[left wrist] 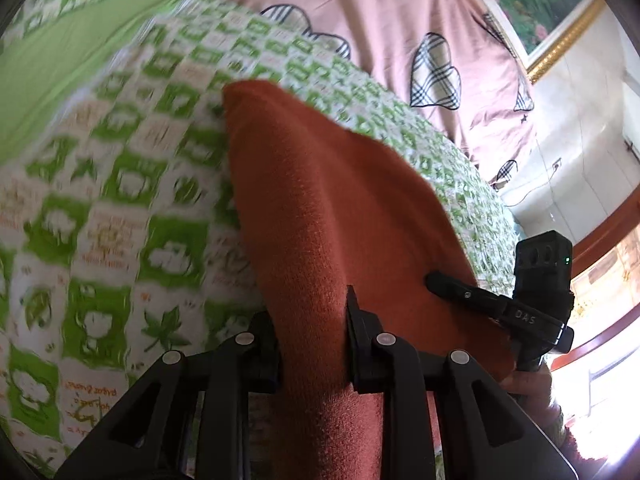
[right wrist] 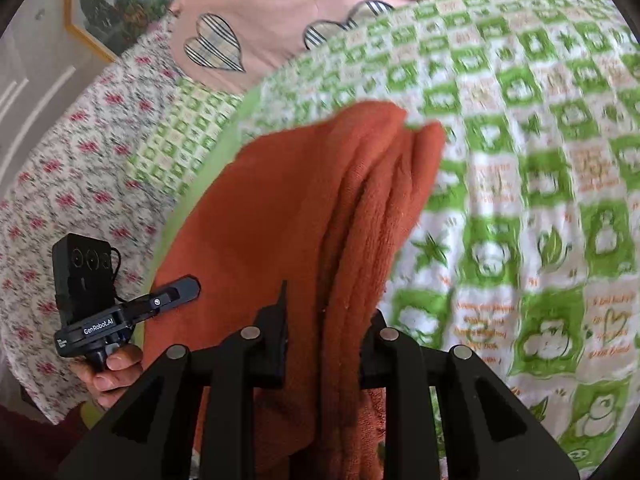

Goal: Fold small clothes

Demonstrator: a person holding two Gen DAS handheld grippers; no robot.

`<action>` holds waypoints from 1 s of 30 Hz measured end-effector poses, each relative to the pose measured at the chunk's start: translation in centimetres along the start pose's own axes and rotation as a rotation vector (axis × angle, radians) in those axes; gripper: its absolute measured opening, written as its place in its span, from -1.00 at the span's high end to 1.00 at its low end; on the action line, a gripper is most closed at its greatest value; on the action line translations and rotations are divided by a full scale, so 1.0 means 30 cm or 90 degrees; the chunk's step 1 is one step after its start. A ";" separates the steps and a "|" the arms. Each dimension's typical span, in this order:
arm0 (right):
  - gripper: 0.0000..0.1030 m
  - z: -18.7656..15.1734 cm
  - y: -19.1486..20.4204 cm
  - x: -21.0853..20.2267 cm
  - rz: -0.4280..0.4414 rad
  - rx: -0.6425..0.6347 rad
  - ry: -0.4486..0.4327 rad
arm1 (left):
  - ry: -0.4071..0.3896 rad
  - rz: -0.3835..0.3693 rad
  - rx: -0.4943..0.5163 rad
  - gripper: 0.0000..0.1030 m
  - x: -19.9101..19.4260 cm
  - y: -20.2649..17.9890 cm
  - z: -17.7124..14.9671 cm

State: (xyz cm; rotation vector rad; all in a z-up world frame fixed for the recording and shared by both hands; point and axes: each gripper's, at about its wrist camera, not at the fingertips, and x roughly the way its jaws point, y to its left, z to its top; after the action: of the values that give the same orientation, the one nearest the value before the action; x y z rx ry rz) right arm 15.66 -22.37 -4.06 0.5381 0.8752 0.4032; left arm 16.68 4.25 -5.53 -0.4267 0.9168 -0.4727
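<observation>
Two wrist views of one fold in progress. A rust-orange terry-cloth garment (left wrist: 320, 208) is held up over a bed covered by a green-and-white checked quilt with cartoon prints (left wrist: 120, 208); beyond the quilt lies a pink sheet with plaid heart patches (left wrist: 400, 20). The left tongs (left wrist: 314, 344) are narrowed onto one edge of the garment, the cloth pinched between the pads and running forward from them. The right tongs (right wrist: 326, 344) are likewise clamped on a bunched, several-layered edge (right wrist: 372, 216) of the same cloth.

Key relation: each tool appears in the other's view, the right tongs at the garment's right border in the left view (left wrist: 472, 296), the left tongs at its left border in the right view (right wrist: 172, 296), with a hand (right wrist: 108, 368) on the grip. The held edge therefore spans between the two tongs, and the cloth's long axis runs away from both, its far end (left wrist: 248, 92) low over the quilt. Neither hand is clearly nearer that end. Judged from this, the coming move is to lay the far end down and carry the held edge over it, both tongs moving together.
</observation>
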 end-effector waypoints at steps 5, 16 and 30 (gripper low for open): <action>0.36 -0.015 -0.016 0.009 -0.016 0.001 0.006 | 0.008 -0.003 -0.009 0.31 0.006 0.022 -0.006; 0.04 0.046 0.031 -0.167 -0.107 -0.031 -0.079 | -0.008 0.038 -0.028 -0.16 -0.086 0.065 0.026; 0.04 0.118 0.020 0.019 -0.022 0.016 0.003 | 0.028 0.007 -0.125 -0.27 0.158 0.182 0.349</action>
State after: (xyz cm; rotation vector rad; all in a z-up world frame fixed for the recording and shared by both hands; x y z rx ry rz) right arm 18.79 -22.55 -2.19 0.5438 0.8944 0.3629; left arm 28.95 7.62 -5.88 -0.5914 1.0121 -0.3847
